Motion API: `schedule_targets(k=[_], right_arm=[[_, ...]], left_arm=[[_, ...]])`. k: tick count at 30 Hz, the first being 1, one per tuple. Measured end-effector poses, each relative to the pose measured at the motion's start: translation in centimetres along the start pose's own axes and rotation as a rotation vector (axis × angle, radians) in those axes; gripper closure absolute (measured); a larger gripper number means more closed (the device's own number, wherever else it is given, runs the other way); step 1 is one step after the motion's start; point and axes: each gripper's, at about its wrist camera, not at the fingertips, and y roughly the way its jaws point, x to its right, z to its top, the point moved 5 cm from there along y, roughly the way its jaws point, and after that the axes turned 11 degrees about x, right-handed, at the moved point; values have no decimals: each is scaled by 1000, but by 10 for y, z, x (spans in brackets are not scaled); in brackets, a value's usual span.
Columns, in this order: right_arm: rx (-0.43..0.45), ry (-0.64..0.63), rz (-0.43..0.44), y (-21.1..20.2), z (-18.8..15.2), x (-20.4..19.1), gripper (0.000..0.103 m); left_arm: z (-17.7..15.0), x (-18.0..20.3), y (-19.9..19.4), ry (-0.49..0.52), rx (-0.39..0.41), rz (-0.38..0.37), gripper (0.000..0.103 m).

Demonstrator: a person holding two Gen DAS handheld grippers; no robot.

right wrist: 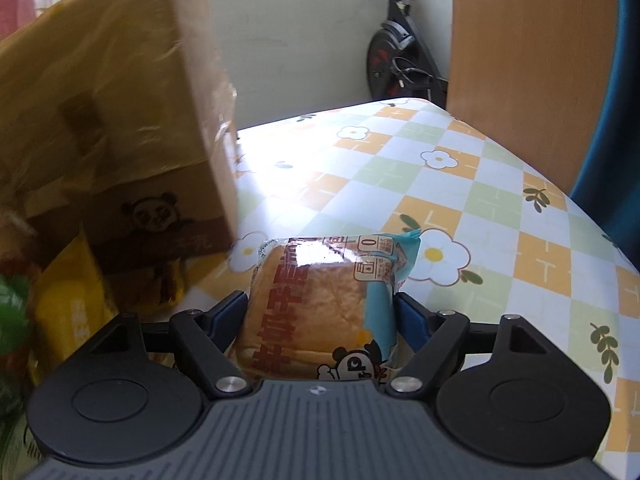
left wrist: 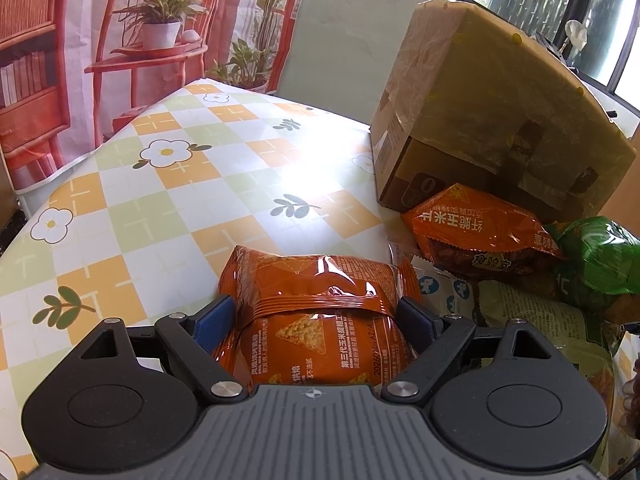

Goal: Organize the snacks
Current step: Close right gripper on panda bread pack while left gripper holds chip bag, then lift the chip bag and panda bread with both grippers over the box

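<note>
The left gripper (left wrist: 316, 312) has its jaws closed partway on an orange chip bag (left wrist: 316, 304), the blue pads pressing its two sides so the foil bulges between them. The bag sits at the centre of the left wrist view, reaching toward 12 o'clock over the checked bench (left wrist: 160, 200). It is glossy orange, with a crimped seam running across it and a triangular corn chip printed on the face.

The right gripper (right wrist: 320, 312) likewise has its jaws closed partway, on a wrapped bread (right wrist: 320, 304) held between the blue pads. The pack is clear over a golden-brown loaf, with a pale blue strip along its right side, red lettering down the left and a small panda figure near the bottom. It is centred in the right wrist view, over the bench at 12 o'clock.

In the left view a cardboard box (left wrist: 492, 112), covered in shiny film, stands at 2 o'clock. Below it, at 3 o'clock, lies a pile of snacks: a second orange bag (left wrist: 476, 228), a green bag (left wrist: 596, 256) and a pale green pack (left wrist: 540, 320). In the right view the same box fills 10 o'clock, blurred, with a yellow pack (right wrist: 68, 308) beneath it at 9 o'clock. A wooden chair back (right wrist: 528, 64) rises at 1 o'clock past the bench edge.
</note>
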Motion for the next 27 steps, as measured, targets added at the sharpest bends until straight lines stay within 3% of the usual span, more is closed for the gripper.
schedule_targets(k=[8, 18, 27], right_arm=[[11, 18, 50, -19, -10, 2, 27], [81, 78, 97, -42, 5, 9, 28], [162, 93, 149, -71, 34, 7, 28]], left_arm=[[0, 3, -10, -9, 25, -15, 26], [7, 7, -25, -10, 56, -9, 28], [57, 11, -56, 0, 170, -38, 28]])
